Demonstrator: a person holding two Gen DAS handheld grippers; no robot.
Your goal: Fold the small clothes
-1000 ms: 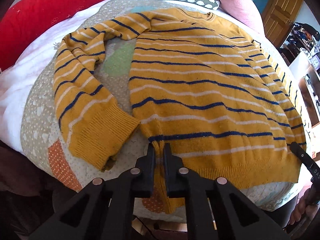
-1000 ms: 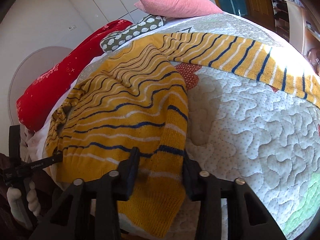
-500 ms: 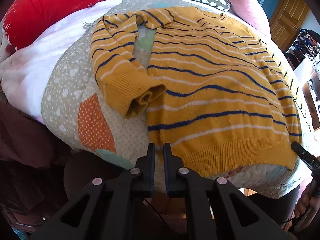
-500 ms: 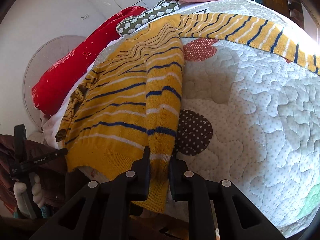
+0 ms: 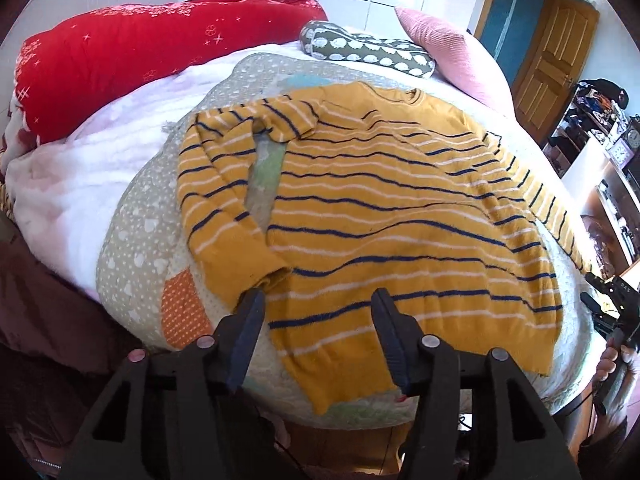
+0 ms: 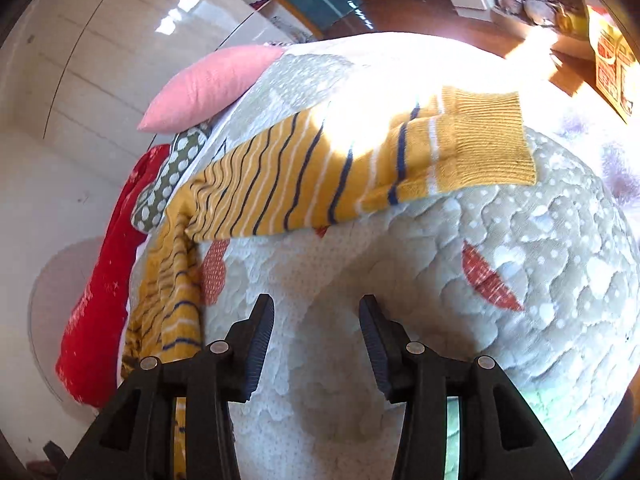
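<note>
Left wrist view, over at nine o'clock: a red pillow [image 5: 132, 48] lies along the far edge of the bed, with a white blanket [image 5: 80, 184] beneath it. Moving toward centre, the yellow striped sweater [image 5: 392, 216] lies spread flat on the patchwork quilt [image 5: 132, 264], collar at twelve o'clock, hem at six. Its one sleeve [image 5: 220, 200] is folded in, cuff just beside the body. The left gripper [image 5: 316, 340] hovers over the hem, its jaws just opened, nothing between the pads, cloth lying free below. Behind the collar, a green spotted cushion [image 5: 372, 52], then a pink pillow [image 5: 452, 52] at one o'clock. Far out at three o'clock, a hand [image 5: 612, 364] holds the other tool at the bed's edge.

Right wrist view: the sweater's body bunches at eight o'clock, and its other sleeve [image 6: 360, 164] stretches out across the quilt to two o'clock, ribbed cuff in bright sun. The right gripper [image 6: 316, 344] has also just opened, jaws apart over bare quilt, holding nothing.
</note>
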